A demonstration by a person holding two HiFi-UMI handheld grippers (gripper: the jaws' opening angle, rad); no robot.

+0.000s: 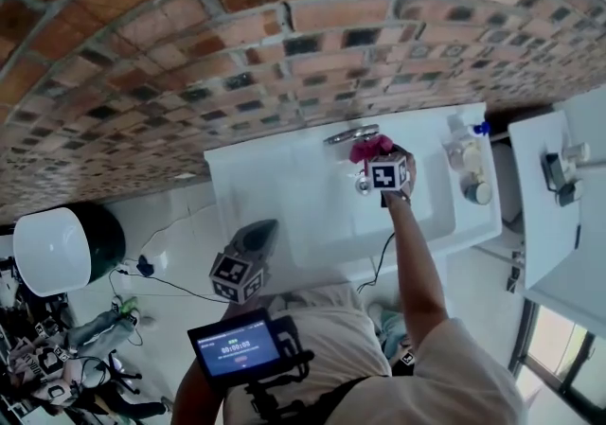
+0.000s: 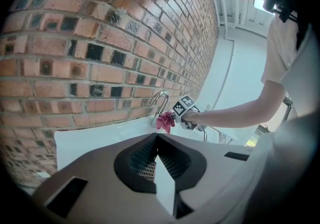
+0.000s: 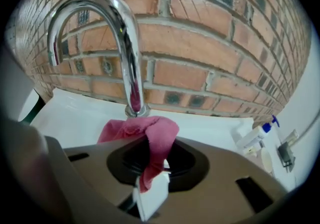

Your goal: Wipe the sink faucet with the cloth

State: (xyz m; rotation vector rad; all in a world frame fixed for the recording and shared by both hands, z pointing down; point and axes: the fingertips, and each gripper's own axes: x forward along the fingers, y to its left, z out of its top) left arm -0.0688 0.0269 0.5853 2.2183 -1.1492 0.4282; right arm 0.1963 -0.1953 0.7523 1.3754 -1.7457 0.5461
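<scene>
Right gripper view: the crumpled pink cloth (image 3: 142, 133) lies against the base of the curved chrome faucet (image 3: 125, 43), its tail pinched in the right tongs (image 3: 150, 188). Around them spreads the white sink (image 3: 70, 113), below a red brick wall (image 3: 210, 43). The left tongs (image 2: 162, 178), pressed together on nothing, hang well apart from the faucet.

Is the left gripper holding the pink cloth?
No, the right gripper clamps the cloth beside the faucet; the left gripper is shut on nothing.
</scene>
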